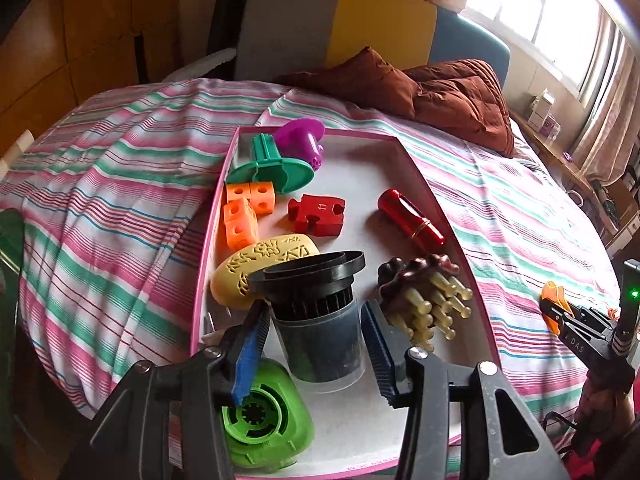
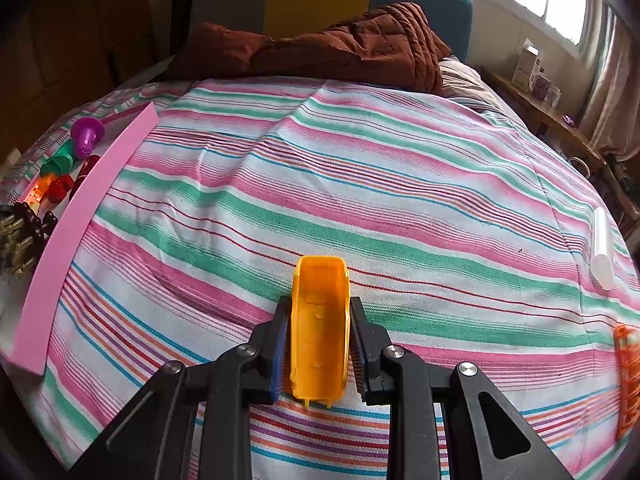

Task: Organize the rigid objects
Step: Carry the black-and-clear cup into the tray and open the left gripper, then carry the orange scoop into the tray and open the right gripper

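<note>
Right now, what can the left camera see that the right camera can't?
Only the left view shows the black cup between the open left gripper, the green cap, yellow egg, orange cubes clearly, and the "11" puzzle piece.

Only the right view shows the white tube, the orange grid piece, and the inside of the yellow scoop the right gripper holds.

Both show the pink tray, purple funnel, brown peg toy, and striped sheet.
</note>
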A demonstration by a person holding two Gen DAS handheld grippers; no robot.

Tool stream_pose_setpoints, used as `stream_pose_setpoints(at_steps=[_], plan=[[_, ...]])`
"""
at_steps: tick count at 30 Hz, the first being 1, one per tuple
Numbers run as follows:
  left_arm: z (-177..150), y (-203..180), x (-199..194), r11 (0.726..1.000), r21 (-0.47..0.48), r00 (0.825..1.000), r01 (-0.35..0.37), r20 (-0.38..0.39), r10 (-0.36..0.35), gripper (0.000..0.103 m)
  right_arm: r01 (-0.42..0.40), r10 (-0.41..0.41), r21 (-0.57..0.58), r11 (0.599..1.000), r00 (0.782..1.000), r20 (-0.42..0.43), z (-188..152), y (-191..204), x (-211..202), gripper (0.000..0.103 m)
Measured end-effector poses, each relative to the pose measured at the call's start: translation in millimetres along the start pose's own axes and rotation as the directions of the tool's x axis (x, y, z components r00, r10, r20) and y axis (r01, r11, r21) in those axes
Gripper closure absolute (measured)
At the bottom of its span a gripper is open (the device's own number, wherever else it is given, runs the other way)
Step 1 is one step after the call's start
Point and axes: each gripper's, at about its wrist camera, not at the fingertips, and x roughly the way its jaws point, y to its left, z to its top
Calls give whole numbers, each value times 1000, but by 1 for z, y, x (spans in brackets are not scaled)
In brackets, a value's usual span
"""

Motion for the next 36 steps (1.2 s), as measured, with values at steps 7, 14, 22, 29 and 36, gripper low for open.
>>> stream_pose_setpoints(at_steps=[7, 14, 22, 29, 36], plan=[[1, 1, -14, 1000, 7, 999, -23, 36, 23, 54, 5, -5, -1, 1000, 1000, 3, 0, 0, -1, 76], [1, 5, -27, 999, 5, 998, -33, 62, 33, 50, 14, -14, -1, 1000, 1000, 10, -1, 2, -1, 76], [-2, 11, -36, 999, -6, 997, -34, 74, 35, 49, 27, -27, 8, 1000, 1000, 16, -2, 2, -1, 76], [-6, 15, -42, 999, -7, 996, -34, 82, 34, 49, 46, -46, 16, 999, 999, 14, -3, 5, -2, 76], [-10, 23, -48, 999, -22, 996, -31, 87, 33, 49, 84, -84, 11, 996, 996, 1, -6, 11, -7, 76]])
